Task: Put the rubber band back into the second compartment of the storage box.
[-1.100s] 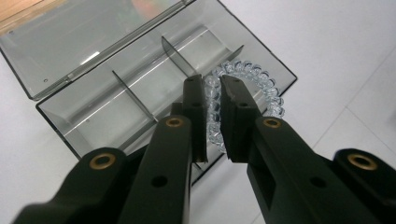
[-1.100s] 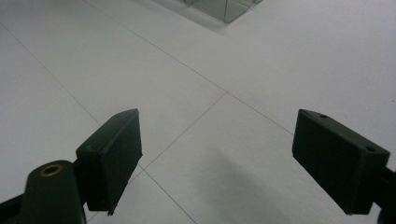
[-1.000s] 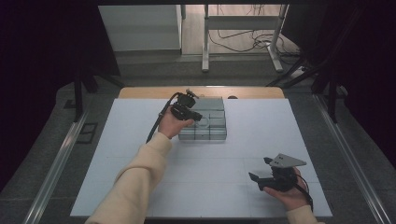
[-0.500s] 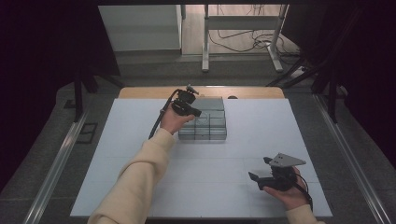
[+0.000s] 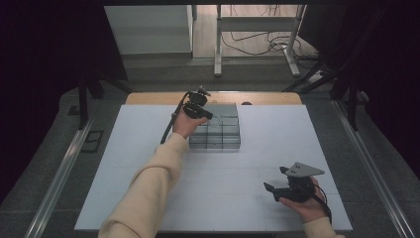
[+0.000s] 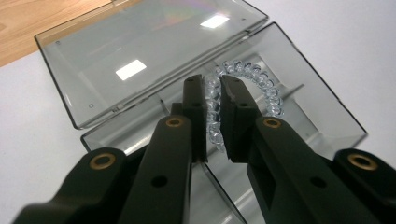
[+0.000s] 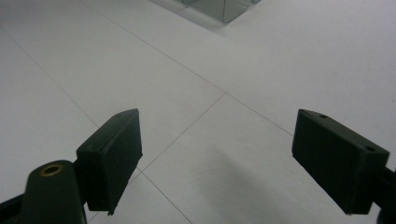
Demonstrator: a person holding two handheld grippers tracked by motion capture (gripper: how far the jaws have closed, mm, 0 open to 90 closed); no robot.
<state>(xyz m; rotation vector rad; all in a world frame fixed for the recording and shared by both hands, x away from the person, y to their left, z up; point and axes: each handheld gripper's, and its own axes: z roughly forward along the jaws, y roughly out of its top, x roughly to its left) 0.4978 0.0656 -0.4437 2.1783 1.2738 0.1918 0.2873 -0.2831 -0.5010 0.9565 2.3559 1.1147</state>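
Note:
A clear plastic box (image 6: 140,56) lies open, its lid folded back toward the wooden table edge. Over its base compartment my left gripper (image 6: 212,86) is shut on a clear spiral coil ring (image 6: 261,79); one side of the ring runs between the pads and the rest loops out to the right. In the high view the left gripper (image 5: 200,106) hovers over the box (image 5: 223,134) at the far middle of the table. My right gripper (image 5: 277,186) is held near the front right; its jaws stand wide apart over bare white tabletop, right gripper (image 7: 217,135).
The white table sheet (image 5: 124,163) has faint seam lines. A strip of wooden table (image 5: 148,97) shows behind it. A corner of the clear box (image 7: 224,9) shows at the top of the right gripper view. A table frame and cables stand on the floor beyond.
The left hand has shifted a little farther back over the box with the coil ring in its jaws. The right hand has stayed where it was.

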